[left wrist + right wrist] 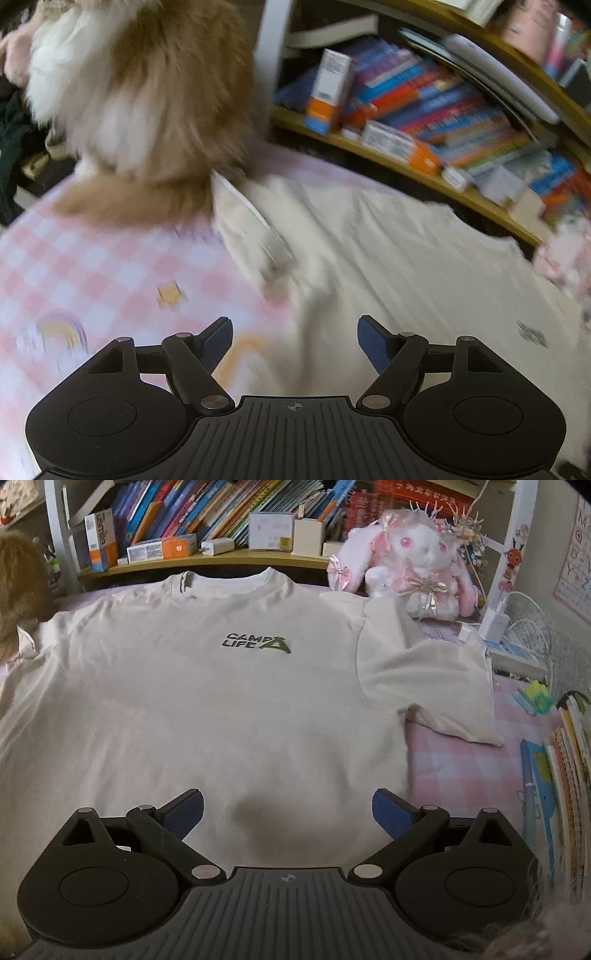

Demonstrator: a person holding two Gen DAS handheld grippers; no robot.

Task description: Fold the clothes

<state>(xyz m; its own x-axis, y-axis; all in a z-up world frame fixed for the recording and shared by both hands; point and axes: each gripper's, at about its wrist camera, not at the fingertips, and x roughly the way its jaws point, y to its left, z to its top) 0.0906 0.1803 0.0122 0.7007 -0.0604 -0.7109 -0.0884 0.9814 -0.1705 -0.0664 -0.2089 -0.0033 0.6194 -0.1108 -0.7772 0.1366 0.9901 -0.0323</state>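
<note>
A cream T-shirt (207,709) with a "CAMP LIFE" logo (255,643) lies flat, front up, on a pink checked sheet (461,768). Its right sleeve (424,679) is spread out to the side. My right gripper (288,814) is open and empty, above the shirt's lower hem. In the left wrist view the shirt (388,266) lies to the right, with its left sleeve (251,236) over the sheet (74,266). My left gripper (294,341) is open and empty, over the shirt's left edge.
A brown and white plush toy (140,92) stands close beyond the left sleeve. A pink bunny plush (413,561) sits at the back right. A bookshelf (207,559) with books and boxes runs along the back. Books (569,775) and chargers (495,620) line the right side.
</note>
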